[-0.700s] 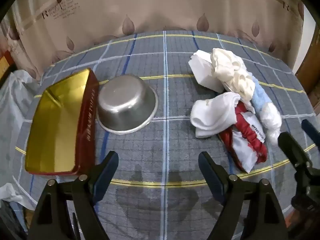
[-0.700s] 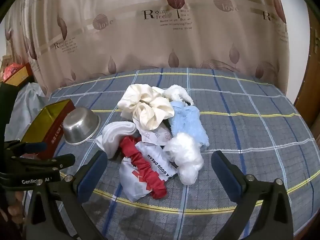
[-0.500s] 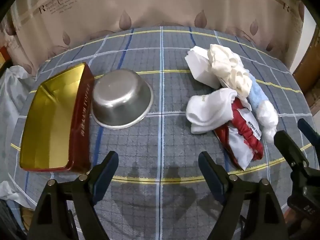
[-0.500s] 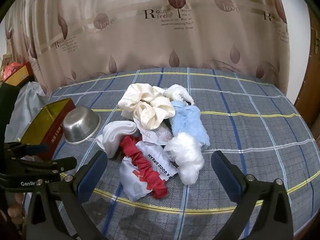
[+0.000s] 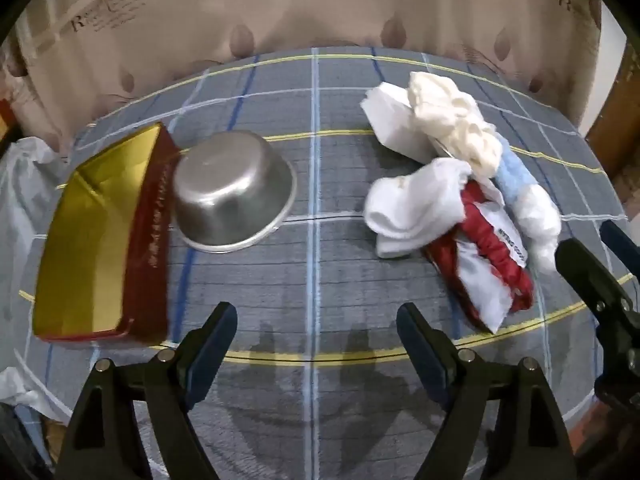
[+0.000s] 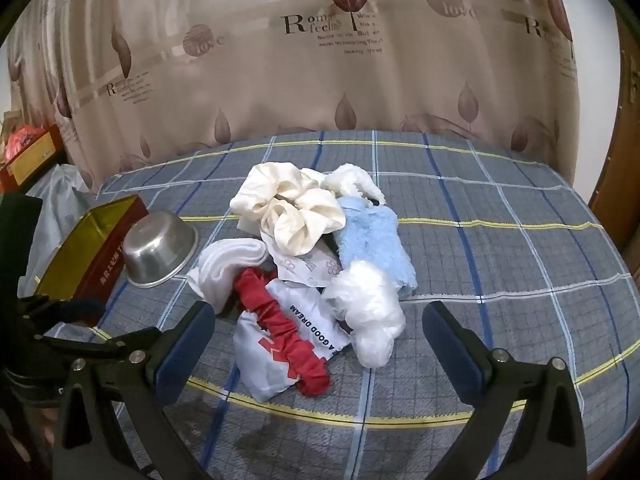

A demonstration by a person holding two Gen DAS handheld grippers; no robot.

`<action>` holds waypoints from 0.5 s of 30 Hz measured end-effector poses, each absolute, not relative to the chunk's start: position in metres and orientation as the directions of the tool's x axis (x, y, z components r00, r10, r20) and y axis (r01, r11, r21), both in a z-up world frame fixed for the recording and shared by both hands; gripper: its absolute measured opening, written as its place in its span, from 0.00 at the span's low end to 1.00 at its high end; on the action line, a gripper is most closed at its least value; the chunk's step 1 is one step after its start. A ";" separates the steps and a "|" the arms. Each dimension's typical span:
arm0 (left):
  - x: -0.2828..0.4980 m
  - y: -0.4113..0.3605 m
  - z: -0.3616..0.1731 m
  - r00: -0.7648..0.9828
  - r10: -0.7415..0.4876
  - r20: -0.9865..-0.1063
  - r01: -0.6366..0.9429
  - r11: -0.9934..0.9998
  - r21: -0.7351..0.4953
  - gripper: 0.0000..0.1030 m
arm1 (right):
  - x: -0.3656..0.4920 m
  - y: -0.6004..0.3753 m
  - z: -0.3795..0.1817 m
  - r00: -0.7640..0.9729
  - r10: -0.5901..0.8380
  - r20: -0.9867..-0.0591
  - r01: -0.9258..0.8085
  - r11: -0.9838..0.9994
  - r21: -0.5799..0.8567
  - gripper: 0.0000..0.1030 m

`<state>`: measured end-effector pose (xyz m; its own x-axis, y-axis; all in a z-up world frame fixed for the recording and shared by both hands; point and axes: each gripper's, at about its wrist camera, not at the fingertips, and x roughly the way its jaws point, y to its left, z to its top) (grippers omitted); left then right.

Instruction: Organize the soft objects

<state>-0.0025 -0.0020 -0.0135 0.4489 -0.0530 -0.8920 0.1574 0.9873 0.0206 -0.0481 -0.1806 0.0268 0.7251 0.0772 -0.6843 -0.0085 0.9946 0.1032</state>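
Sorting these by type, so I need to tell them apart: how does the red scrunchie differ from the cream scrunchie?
The red scrunchie is deep red and stretched into a long strip; the cream scrunchie is off-white and bunched into puffy folds. The red one lies at the near end of the pile, across a white printed bag; the cream one sits at the far end. Both are gathered fabric, untouched.

Both cameras look down over the bed toward the curtain [image 6: 320, 80]. They share the pile of cloths [image 5: 452, 200] (and the bowl [image 6: 158, 250]).
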 end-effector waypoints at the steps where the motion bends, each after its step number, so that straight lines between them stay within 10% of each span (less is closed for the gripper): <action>1: -0.002 -0.003 -0.015 0.445 -0.060 -0.893 0.163 0.987 0.014 0.82 | -0.046 -0.182 0.024 0.723 0.074 -0.687 -0.008 0.995 0.099 1.00; 15: -0.001 -0.008 -0.016 0.449 -0.092 -0.889 0.220 0.975 0.011 0.82 | -0.046 -0.182 0.023 0.714 0.077 -0.696 -0.004 0.994 0.106 1.00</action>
